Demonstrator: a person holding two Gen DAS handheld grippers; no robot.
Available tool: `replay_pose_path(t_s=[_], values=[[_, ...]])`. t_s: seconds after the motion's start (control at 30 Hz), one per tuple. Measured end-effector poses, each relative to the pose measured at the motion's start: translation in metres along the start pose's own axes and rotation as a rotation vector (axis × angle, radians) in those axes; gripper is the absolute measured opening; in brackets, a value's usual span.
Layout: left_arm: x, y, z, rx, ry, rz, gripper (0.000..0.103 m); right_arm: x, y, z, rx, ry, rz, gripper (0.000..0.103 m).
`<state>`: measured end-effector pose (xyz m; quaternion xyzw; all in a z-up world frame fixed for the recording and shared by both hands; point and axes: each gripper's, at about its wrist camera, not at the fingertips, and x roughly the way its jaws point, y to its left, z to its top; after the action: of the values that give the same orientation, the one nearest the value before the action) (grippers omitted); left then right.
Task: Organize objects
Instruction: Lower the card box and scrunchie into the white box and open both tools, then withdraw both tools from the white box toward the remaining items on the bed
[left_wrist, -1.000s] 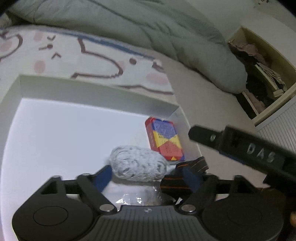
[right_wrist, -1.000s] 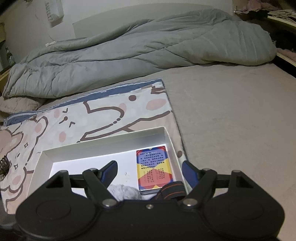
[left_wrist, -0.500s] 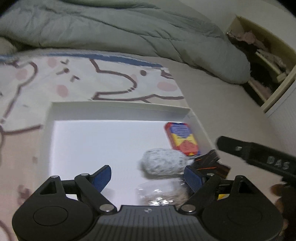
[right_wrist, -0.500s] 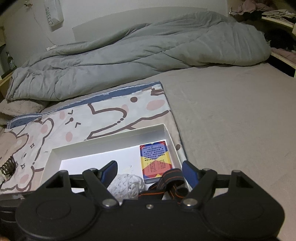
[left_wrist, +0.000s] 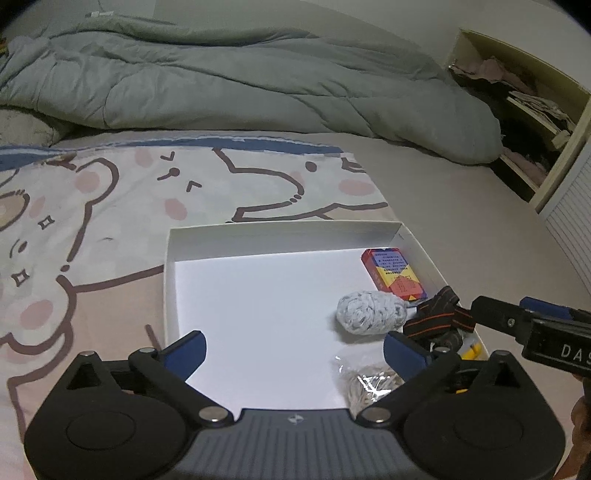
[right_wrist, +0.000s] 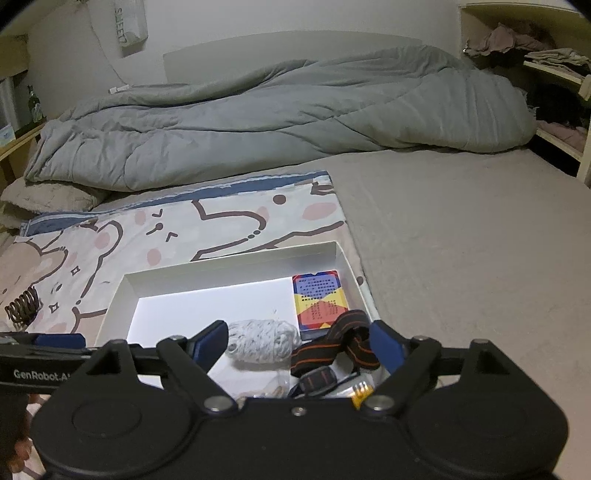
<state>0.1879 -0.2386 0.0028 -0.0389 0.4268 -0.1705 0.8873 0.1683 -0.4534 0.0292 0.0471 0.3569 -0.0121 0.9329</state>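
Item 1, nearest: your left gripper, jaws spread and empty, over the white box. Your right gripper, likewise released, holds nothing.

Item 2, at 4 o'clock in the left view: a clear bag of rubber bands, touching the box floor.

Item 3, at 3 o'clock: black strap with orange stripes, bunched over a small yellow part in the box's near right corner, between your right fingers in that view.

Item 4, just left of the strap: grey yarn ball.

Item 5, beyond it at 2 o'clock: red and blue card box, flat against the right wall.

Item 6, far: hair claw on the cartoon blanket, outside the box; grey duvet beyond.

Risk: the strap loops may snag a finger and drag out neighbours; the yarn ball can roll.
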Motion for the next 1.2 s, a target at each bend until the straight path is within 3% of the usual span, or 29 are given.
replay_pose_path(t_s=[0.4, 0.83, 1.2], values=[[-0.022, 0.012, -0.014, 0.067, -0.015, -0.003, 0.103, -0.027, 0.006, -0.028, 0.001, -0.025, -0.058, 0.102], [-0.031, 0.029, -0.035, 0.117, -0.025, -0.006, 0.103, -0.042, 0.020, -0.061, -0.001, -0.034, -0.105, 0.103], [-0.039, 0.053, -0.036, 0.086, -0.022, 0.004, 0.103, -0.043, 0.035, -0.063, -0.021, -0.024, -0.111, 0.103]])
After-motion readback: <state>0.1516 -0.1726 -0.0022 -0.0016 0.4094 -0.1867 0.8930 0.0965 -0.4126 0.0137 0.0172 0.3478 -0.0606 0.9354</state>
